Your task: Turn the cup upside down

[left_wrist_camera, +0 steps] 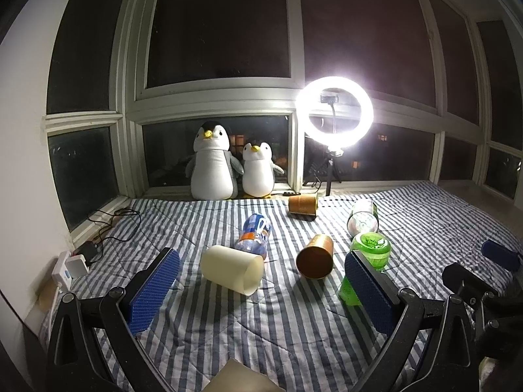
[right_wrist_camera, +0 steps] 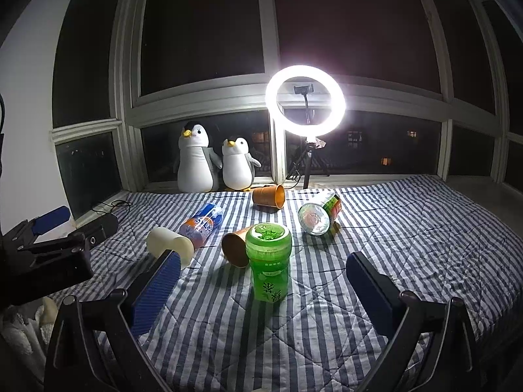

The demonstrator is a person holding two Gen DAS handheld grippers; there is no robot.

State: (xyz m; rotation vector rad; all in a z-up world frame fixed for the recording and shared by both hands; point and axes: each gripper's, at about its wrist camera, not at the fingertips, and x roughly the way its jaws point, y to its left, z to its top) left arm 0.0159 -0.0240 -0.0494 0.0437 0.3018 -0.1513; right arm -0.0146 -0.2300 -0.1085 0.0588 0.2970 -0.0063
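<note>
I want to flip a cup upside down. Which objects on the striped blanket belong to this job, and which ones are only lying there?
For the job:
- cream cup, on its side
- near brown cup, on its side
- far brown cup, on its side
- left claw, open
- right claw, open

Only lying about:
- blue-orange bottle
- green bottle
- clear bottle
- two penguin toys
- ring light

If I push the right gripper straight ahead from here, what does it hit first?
Most likely the upright green plastic bottle, which stands centred between the open right gripper fingers. Behind it and slightly left lies the brown paper cup on its side; the gap between them is hard to judge.
</note>
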